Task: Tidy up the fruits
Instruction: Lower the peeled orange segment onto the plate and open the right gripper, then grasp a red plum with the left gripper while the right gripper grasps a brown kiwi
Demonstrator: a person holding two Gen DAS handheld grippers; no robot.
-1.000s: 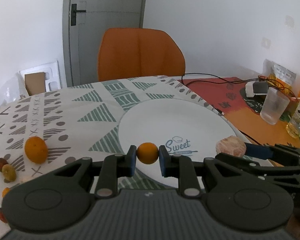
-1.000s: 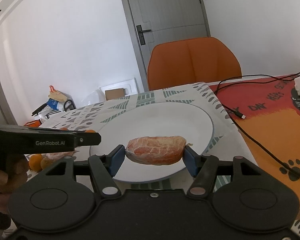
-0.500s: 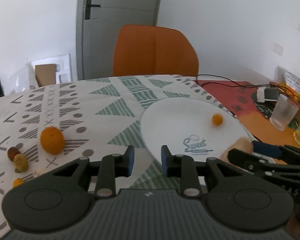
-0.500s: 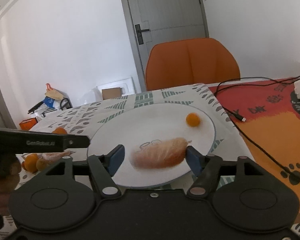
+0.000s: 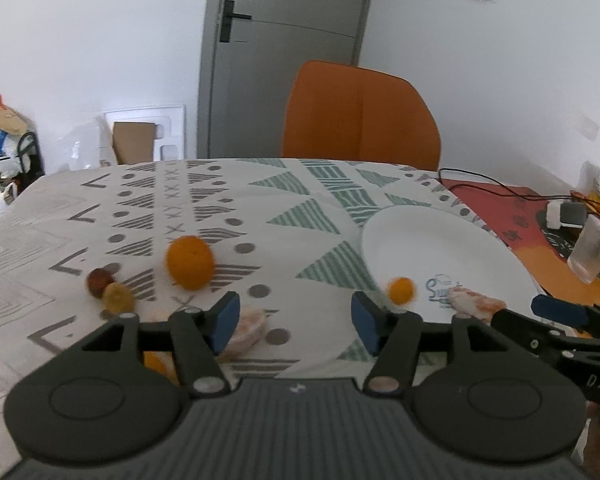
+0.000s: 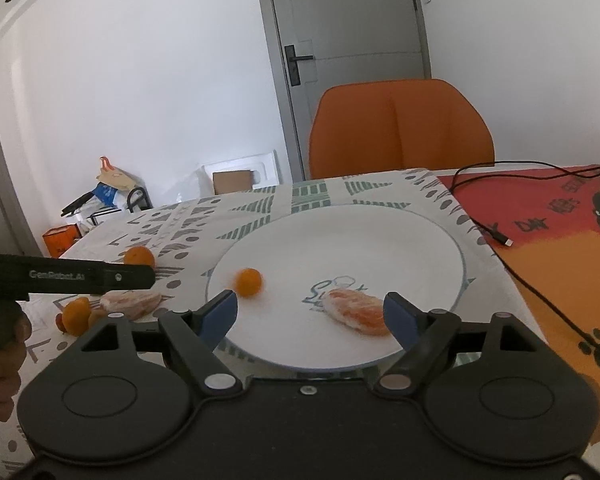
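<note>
A white plate [image 6: 380,240] [image 5: 440,240] lies on the patterned tablecloth. On it are a small orange fruit [image 6: 248,282] [image 5: 399,290], blurred, and a peeled citrus segment [image 6: 356,312] [image 5: 476,302]. My right gripper [image 6: 311,316] is open and empty, just before the plate's near rim. My left gripper [image 5: 294,322] is open and empty over the cloth left of the plate. A whole orange [image 5: 190,262] [image 6: 139,257], a dark red fruit [image 5: 99,279], a yellow fruit [image 5: 118,298] and a second peeled segment [image 5: 248,326] [image 6: 132,302] lie on the cloth.
An orange chair [image 5: 360,116] stands behind the table. To the right are a red and orange mat [image 6: 560,248] with a black cable [image 6: 496,236], a plastic cup [image 5: 592,254] and a white charger [image 5: 564,214]. More small orange fruit [image 6: 76,314] sits at the left.
Both grippers opened wide and pulled back. The peeled segment dropped from the right gripper onto the plate. The small orange fruit rolled across the plate toward its left side.
</note>
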